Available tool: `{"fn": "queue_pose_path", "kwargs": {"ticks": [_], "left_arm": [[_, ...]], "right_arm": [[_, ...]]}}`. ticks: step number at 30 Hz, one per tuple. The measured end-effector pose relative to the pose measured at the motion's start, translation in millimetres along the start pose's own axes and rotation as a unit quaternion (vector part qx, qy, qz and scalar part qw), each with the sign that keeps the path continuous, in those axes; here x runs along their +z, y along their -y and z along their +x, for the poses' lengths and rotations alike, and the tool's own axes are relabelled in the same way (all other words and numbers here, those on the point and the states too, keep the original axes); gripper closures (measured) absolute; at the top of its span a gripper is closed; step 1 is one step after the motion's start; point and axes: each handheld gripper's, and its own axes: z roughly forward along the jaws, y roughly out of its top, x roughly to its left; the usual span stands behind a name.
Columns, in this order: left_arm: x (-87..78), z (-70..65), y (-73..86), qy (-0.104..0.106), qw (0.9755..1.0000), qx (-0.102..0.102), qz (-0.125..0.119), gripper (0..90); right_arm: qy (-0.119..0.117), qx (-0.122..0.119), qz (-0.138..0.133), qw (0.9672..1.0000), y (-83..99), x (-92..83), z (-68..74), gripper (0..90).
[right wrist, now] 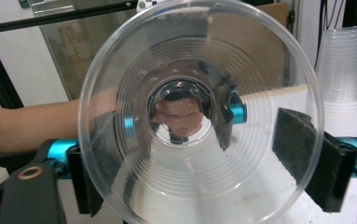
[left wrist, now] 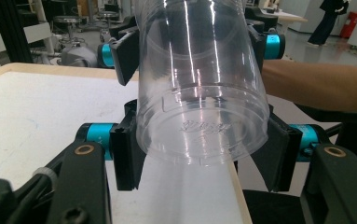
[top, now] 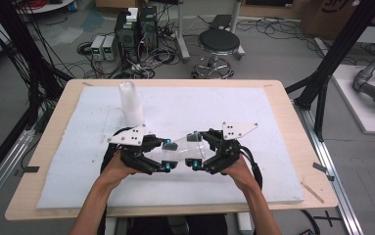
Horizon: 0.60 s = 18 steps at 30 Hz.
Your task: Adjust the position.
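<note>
The clear plastic cup [top: 187, 147] is held on its side between the two grippers in the high view, where it is too small and too transparent for its outline to be traced. In the left gripper view the cup's upper part is cut off by the top edge. In the right gripper view the cup's rim is cut off at the bottom edge, and whether the right gripper [right wrist: 204, 158] presses its pads on the rim cannot be told. The left gripper [left wrist: 199, 154] is seen there only blurred through the cup's base. The stack of plastic cups [right wrist: 344, 88] is cut off by the right edge. The person's forearms are cut off at the bottom of the high view.
</note>
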Motion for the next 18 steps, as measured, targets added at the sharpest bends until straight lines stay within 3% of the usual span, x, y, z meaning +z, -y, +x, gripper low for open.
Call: {"fn": "queue_pose_path", "kwargs": {"ticks": [18], "left_arm": [[0.8,-0.2,0.5,0.006,0.9999,0.003,0.009,42.0]], "right_arm": [[-0.016,-0.01,-0.018,0.9997,0.1,-0.2,1.6,29.7]]}}
